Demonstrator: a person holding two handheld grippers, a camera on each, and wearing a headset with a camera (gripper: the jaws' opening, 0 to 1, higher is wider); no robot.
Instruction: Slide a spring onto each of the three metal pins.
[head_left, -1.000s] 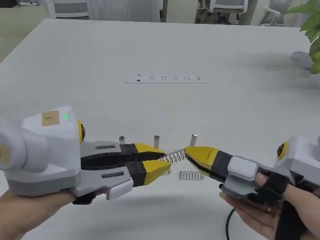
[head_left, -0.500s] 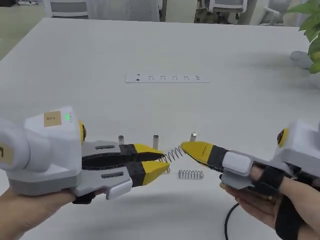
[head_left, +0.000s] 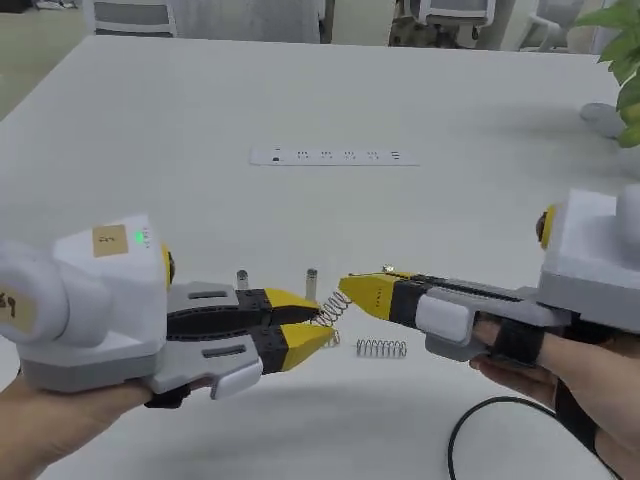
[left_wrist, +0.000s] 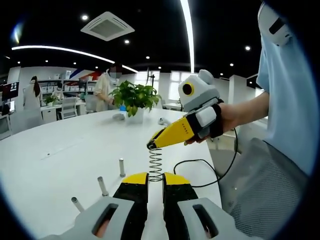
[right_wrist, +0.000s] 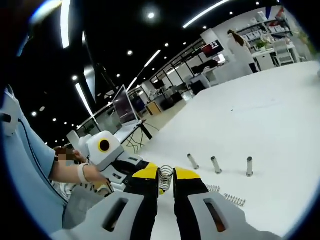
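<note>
Spring (head_left: 331, 308) between left gripper (head_left: 328, 320), right gripper (head_left: 347, 287)

White table (head_left: 200, 100): three upright pins (head_left: 312, 277), loose spring (head_left: 381, 348) just beside them, power strip (head_left: 334, 157) farther back

pin (head_left: 388, 269): base hidden behind right tool (head_left: 346, 288) | plant (head_left: 629, 72): cut off

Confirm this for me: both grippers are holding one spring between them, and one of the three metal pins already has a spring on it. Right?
Not quite. In the right gripper view all three pins stand bare, with no spring on any of them. The rest holds: the left gripper and the right gripper both grip one spring between them.
</note>
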